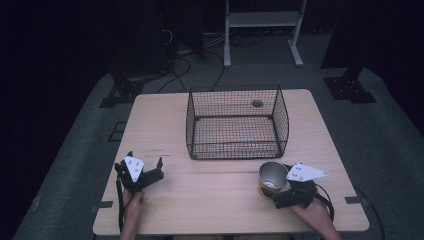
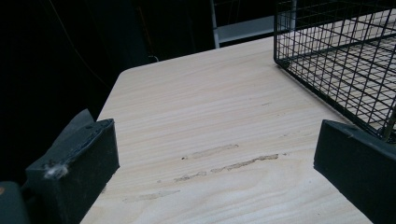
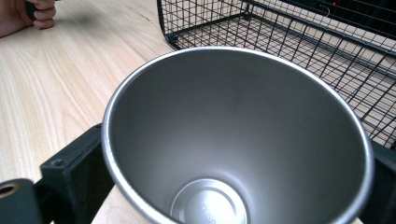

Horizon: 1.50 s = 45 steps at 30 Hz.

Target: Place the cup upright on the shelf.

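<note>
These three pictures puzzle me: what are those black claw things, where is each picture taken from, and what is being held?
A person sits at a wooden table holding a hand-operated two-jaw tool in each hand. The high view looks down from above. The other two come from cameras riding on each tool, looking along its black jaws. The left gripper is open with nothing between its jaws. The right gripper is closed around a metal cup, upright and apparently empty. Just beyond stands a black wire basket, with nothing visible inside.
</note>
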{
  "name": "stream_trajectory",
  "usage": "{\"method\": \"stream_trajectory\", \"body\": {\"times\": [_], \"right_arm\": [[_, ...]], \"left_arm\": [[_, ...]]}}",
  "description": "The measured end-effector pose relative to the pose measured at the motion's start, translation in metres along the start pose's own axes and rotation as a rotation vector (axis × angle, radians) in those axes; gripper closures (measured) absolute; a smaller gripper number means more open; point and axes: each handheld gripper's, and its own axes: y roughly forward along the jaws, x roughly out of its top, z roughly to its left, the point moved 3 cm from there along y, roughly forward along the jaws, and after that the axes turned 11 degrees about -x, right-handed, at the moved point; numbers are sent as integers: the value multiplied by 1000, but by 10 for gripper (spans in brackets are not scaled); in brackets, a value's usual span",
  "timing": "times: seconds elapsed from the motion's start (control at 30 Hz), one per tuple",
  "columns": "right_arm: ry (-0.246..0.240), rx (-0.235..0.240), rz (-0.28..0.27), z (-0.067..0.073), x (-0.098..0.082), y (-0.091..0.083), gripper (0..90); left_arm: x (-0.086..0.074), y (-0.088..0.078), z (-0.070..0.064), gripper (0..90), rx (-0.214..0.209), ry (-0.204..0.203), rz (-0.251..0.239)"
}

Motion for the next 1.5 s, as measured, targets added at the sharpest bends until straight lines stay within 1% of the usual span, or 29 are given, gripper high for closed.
{"method": "stream_trajectory", "body": {"times": [0.07,0.23,0.37,0.63,0.77,0.9,0.93,1.0,1.1,1.23,1.27,1.5], "right_arm": [[2,6,-1,0,0,0,54],[1,5,-4,-1,1,0,70],[2,14,-6,-2,1,0,119],[6,20,-3,-1,1,-1,122],[17,38,-3,-2,2,-1,123],[25,40,-12,-4,5,-3,123],[37,47,-18,-6,7,-5,123],[42,52,-25,-8,10,-7,123],[43,52,-27,-9,14,-10,123],[50,64,-38,-12,19,-13,123],[57,73,-46,-14,24,-15,123],[62,86,-68,-20,45,-21,123]], "left_arm": [[0,0,0,0,-1,0,-1],[0,0,0,0,0,0,0],[0,0,0,0,0,0,0],[0,0,0,0,0,-1,0],[0,0,0,0,0,-1,0],[0,0,0,0,0,-1,0],[0,0,0,0,0,-1,0],[0,0,0,0,0,-1,0],[0,0,0,0,0,-1,0],[0,0,0,0,0,-1,0],[0,0,0,0,0,-1,0],[0,0,0,0,0,-1,0]]}}
